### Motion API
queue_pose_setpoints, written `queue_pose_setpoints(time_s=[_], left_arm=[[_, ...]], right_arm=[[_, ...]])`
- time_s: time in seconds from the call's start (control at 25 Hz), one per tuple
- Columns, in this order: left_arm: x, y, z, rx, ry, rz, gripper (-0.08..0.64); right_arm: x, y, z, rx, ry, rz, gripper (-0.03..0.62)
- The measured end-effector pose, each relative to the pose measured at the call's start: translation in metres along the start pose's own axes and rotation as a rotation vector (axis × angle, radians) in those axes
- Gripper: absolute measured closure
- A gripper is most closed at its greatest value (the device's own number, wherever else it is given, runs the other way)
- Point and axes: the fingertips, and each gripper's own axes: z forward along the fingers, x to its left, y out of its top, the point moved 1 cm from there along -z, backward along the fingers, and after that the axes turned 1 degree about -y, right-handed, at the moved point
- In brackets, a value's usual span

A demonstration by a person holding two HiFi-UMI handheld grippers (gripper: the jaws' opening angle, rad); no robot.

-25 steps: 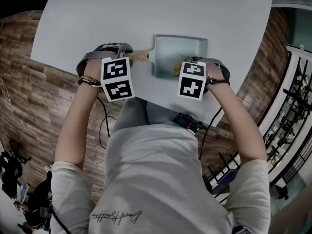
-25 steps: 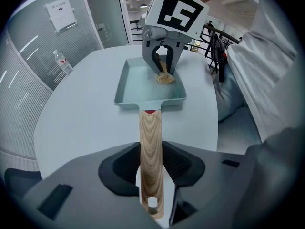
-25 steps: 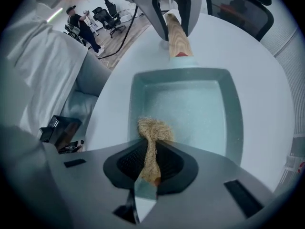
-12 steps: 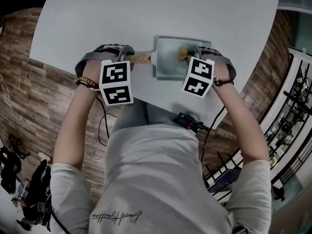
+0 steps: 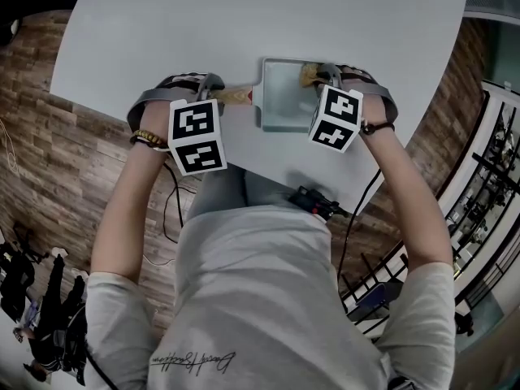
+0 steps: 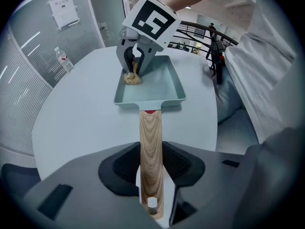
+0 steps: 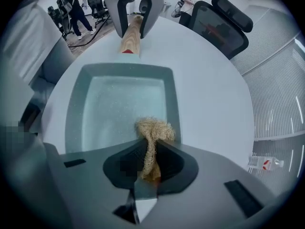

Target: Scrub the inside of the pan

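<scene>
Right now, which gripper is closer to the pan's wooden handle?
Left. The left gripper's fingers clamp the wooden handle. The right gripper is at the pan's far end, holding a scrubber.

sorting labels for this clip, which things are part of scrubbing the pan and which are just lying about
In the job: pan, handle, scrubber, left hand-held gripper, right hand-held gripper.
Lying about: bottle, chair.

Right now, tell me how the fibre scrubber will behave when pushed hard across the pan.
The scrubber is probably soft and floppy: its loose fibres bunch and squash where the right gripper pinches it. It looks light, so it likely needs downward pressure. The pan should stay put, since the left gripper clamps its handle.
</scene>
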Motion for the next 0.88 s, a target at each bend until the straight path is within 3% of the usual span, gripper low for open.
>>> queue_pose_setpoints(time_s=[0.24,0.56,0.88], left_arm=[[0.003,-0.002,0.002,-0.001,0.008,-0.021,0.411],[0.004,-0.003,0.004,0.006,0.007,-0.005,0.411],[0.005,-0.005,0.003,0.024,-0.006,0.009,0.411]], right_arm=[[0.02,-0.002,-0.003,0.015,0.053,0.004,0.523],[0.071,-0.009,-0.015,0.016,0.22,0.019,0.523],[0.085,-0.01,-0.02,0.042,0.342,0.037,0.525]])
